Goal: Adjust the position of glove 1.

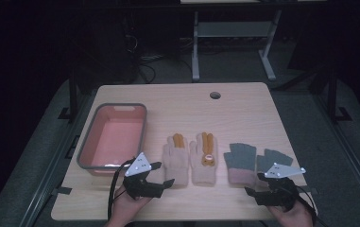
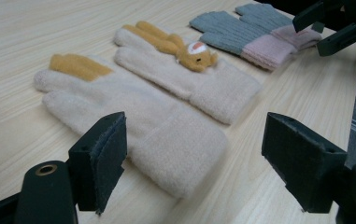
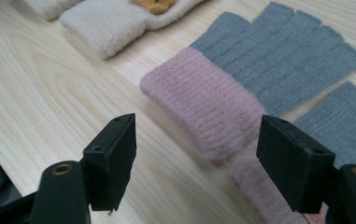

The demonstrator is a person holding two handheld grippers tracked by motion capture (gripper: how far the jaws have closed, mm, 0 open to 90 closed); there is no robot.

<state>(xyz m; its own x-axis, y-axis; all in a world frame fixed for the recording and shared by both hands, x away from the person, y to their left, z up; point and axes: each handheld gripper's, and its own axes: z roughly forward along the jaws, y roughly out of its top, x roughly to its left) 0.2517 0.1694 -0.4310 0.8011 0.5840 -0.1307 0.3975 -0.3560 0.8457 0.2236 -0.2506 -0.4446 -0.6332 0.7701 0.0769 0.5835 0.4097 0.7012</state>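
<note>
Two pairs of gloves lay flat on the pale wooden tabletop (image 1: 244, 101), none of them lifted. The cream fleece glove with mustard fingers (image 1: 176, 158) sat at about six o'clock of the tabletop's middle, its cuff toward the person, and the cream fleece glove with a small bear figure (image 1: 204, 160) lay just beside it at three o'clock. Further toward three o'clock rested the grey knitted fingerless glove with a pink cuff (image 1: 240, 163) and its matching grey fingerless glove (image 1: 273, 160), close together. The left tool (image 1: 162, 174) hovered with its jaws spread wide and nothing between them, aimed at the cuff of the mustard-fingered glove (image 2: 133, 123). The right tool (image 1: 254, 184) was likewise wide apart and empty, its jaws framing the pink cuff of the grey glove (image 3: 255, 88) without touching it. At nine o'clock of the cream pair stood the grey-rimmed pink plastic basin (image 1: 84, 146), apparently holding no gloves. Judging by this, the work was at its very start: all four gloves remained to be grasped and moved, probably into the basin.
</note>
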